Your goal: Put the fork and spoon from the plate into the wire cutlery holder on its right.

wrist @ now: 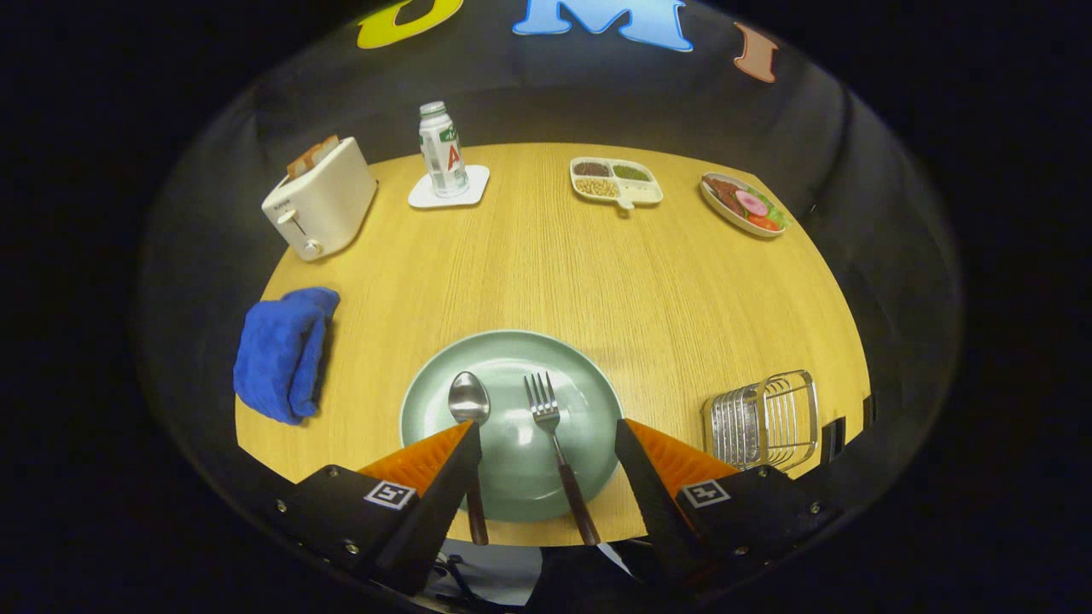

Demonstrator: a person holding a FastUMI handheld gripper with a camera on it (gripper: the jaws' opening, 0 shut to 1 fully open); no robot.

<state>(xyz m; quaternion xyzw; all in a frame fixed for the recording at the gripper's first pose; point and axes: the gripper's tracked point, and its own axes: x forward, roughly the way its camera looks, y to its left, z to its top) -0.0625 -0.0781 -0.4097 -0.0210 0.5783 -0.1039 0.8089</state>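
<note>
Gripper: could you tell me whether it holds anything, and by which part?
Nothing is held: the gripper is open above the plate, fork between its fingers.

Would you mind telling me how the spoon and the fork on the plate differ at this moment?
The spoon ends in a smooth oval bowl, the fork in tines. The spoon's handle passes under one of the fingers of the open gripper; the fork lies in the gap between the fingers. Both rest on the green plate, heads pointing away, with dark handles.

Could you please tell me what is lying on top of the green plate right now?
A spoon and a fork lie side by side on the plate. The open gripper's finger covers part of the spoon's handle.
</note>
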